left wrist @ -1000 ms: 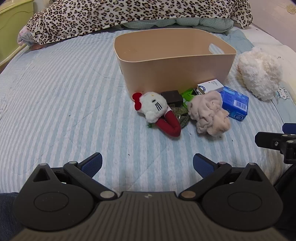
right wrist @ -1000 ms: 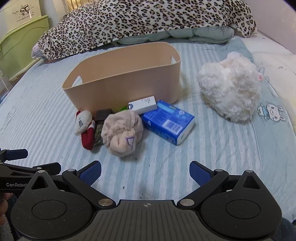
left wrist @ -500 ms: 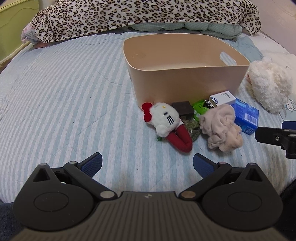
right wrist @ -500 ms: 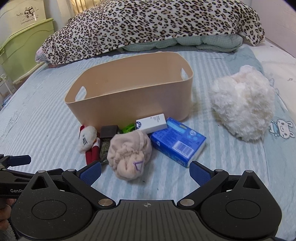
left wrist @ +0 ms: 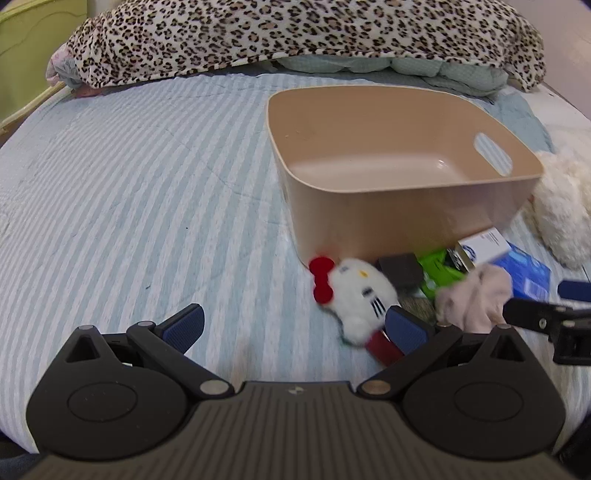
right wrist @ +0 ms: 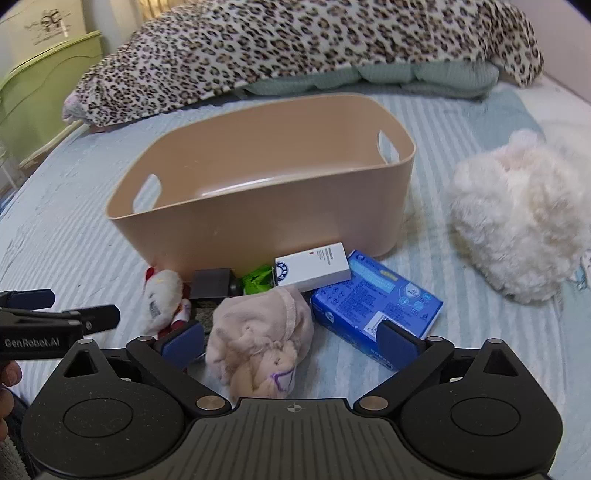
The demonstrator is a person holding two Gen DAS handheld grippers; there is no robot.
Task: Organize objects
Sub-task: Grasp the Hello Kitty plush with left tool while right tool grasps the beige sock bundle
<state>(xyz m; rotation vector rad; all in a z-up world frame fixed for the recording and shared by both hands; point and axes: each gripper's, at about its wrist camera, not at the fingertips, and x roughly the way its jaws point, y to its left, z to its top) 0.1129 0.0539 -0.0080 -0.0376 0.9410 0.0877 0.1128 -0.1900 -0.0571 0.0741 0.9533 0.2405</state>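
A tan plastic bin (left wrist: 406, 218) (right wrist: 280, 218) stands empty on the striped bed. In front of it lie a white cat plush with a red bow (left wrist: 360, 295) (right wrist: 162, 299), a dark box (left wrist: 400, 271) (right wrist: 212, 282), a green packet (left wrist: 441, 273) (right wrist: 258, 282), a white box (left wrist: 484, 247) (right wrist: 314, 267), a blue box (left wrist: 528, 275) (right wrist: 376, 302) and a pink bundled cloth (left wrist: 476, 302) (right wrist: 258, 332). My left gripper (left wrist: 295, 326) is open, left of the plush. My right gripper (right wrist: 291, 341) is open, its jaws on either side of the pink cloth.
A fluffy white plush (right wrist: 524, 218) (left wrist: 561, 206) lies right of the bin. A leopard-print blanket (left wrist: 295, 33) (right wrist: 314, 48) is piled at the head of the bed. Green furniture (right wrist: 40, 92) stands at the left.
Both grippers have moved forward toward the pile. The right gripper's jaws now flank the pink cloth, and the left gripper's right finger is near the cat plush.
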